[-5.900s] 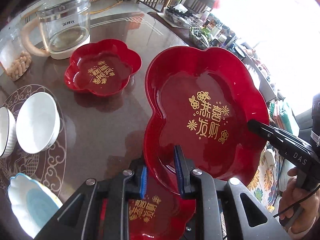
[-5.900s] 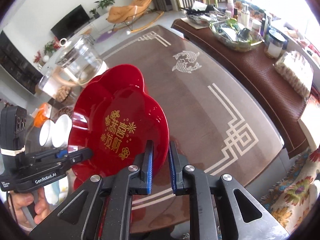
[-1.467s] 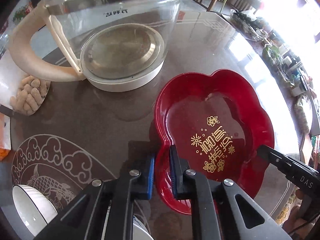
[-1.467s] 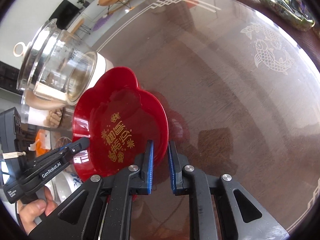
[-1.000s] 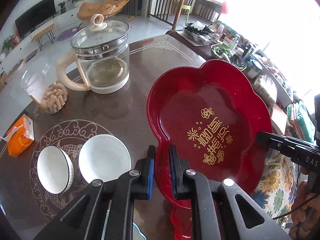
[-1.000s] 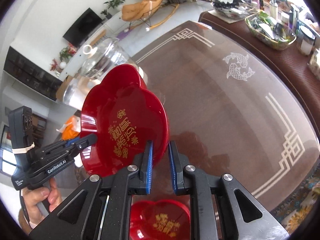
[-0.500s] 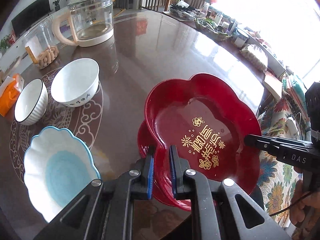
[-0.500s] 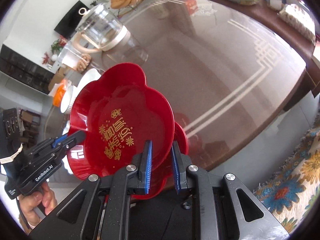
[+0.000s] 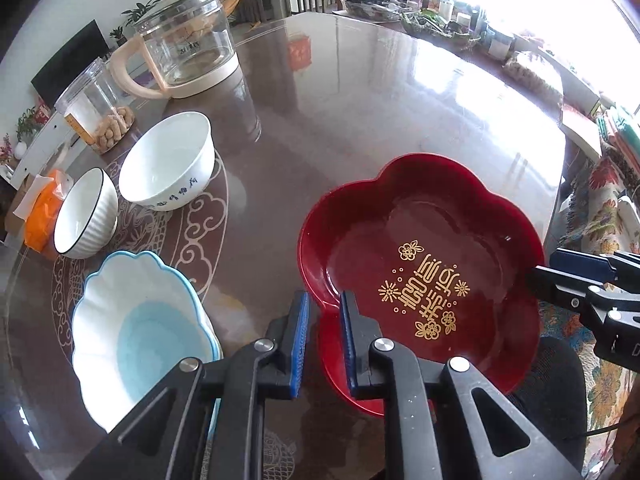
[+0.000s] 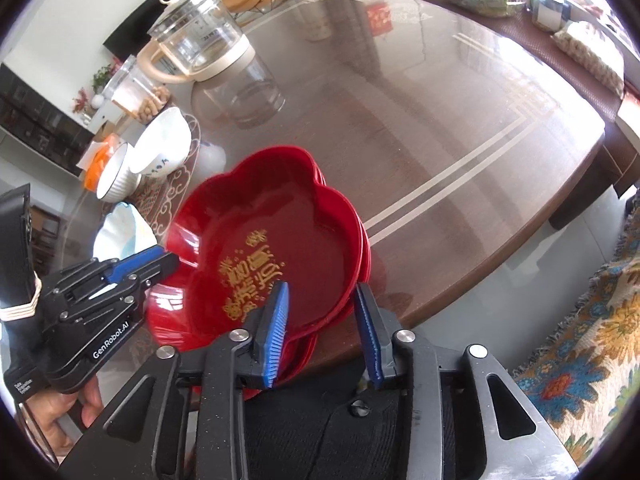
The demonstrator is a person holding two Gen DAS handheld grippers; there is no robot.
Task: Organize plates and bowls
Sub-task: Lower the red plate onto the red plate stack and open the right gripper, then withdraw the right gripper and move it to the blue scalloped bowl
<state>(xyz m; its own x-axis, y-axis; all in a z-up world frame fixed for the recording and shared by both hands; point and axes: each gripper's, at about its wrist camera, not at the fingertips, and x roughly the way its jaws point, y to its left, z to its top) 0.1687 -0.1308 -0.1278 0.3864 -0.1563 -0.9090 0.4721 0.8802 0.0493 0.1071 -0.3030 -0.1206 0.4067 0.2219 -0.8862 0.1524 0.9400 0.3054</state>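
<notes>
A red flower-shaped plate (image 9: pixel 424 272) with gold lettering rests on other red plates (image 10: pixel 332 312) stacked at the table's near edge. My left gripper (image 9: pixel 324 320) straddles the top plate's left rim, jaws slightly apart. My right gripper (image 10: pixel 322 328) is open around the plate's near rim and also shows at the right in the left wrist view (image 9: pixel 576 276). A white and blue scalloped plate (image 9: pixel 136 332) lies to the left. Two white bowls (image 9: pixel 168 160) (image 9: pixel 84 214) stand beyond it.
A glass kettle (image 9: pixel 188 56) and a jar of peanuts (image 9: pixel 100 116) stand at the far left. An orange packet (image 9: pixel 40 216) lies beside the small bowl. The brown table (image 9: pixel 380 100) stretches beyond, with clutter on a far sideboard (image 9: pixel 440 12).
The red plate came down onto the stack at the table's near edge. My right gripper opened wide and my left gripper's jaws parted a little.
</notes>
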